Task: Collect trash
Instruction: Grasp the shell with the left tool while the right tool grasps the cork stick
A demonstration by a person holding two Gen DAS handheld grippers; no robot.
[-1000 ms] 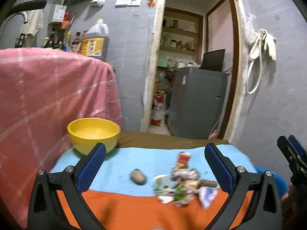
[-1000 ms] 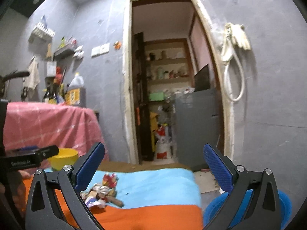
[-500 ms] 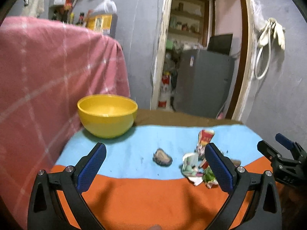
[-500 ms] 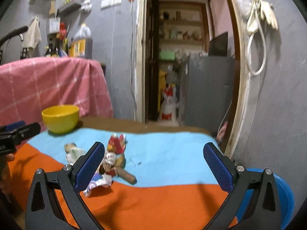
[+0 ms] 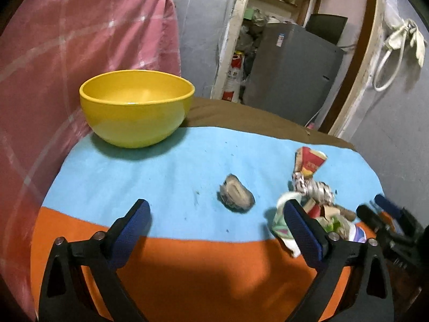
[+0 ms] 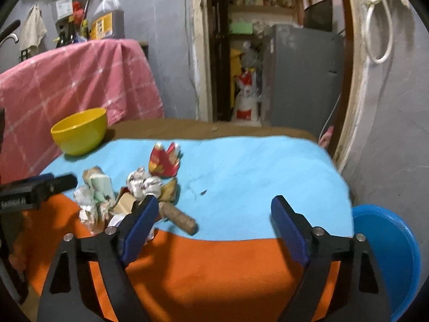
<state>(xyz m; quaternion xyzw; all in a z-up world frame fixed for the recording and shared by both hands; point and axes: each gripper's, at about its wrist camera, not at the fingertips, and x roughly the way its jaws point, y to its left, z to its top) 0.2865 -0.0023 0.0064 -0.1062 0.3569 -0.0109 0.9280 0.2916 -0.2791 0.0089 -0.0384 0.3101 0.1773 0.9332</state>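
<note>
The trash pile (image 6: 126,196) sits near the front of the tabletop (image 6: 254,166), straddling the seam where the blue cloth meets the orange one. A red paper cup (image 6: 165,161) lies crushed at its far edge, mouth turned away from the tongs, and a brown stick-like piece (image 6: 178,218) runs its long axis diagonally from the pile toward the front right. A lone brown husk (image 5: 236,197) lies apart to the left, long axis roughly left to right. Both tongs are spread wide and hold nothing: the left tongs (image 5: 218,224) hover over the husk side, the right tongs (image 6: 211,221) just right of the pile. The loose, light scraps could scatter or slip if a pinch lands off-centre, and the two tongs crowd the same heap, so they might knock together. A yellow bowl (image 5: 136,107) stands at the back left; a blue bin (image 6: 388,255) waits off the right edge
</note>
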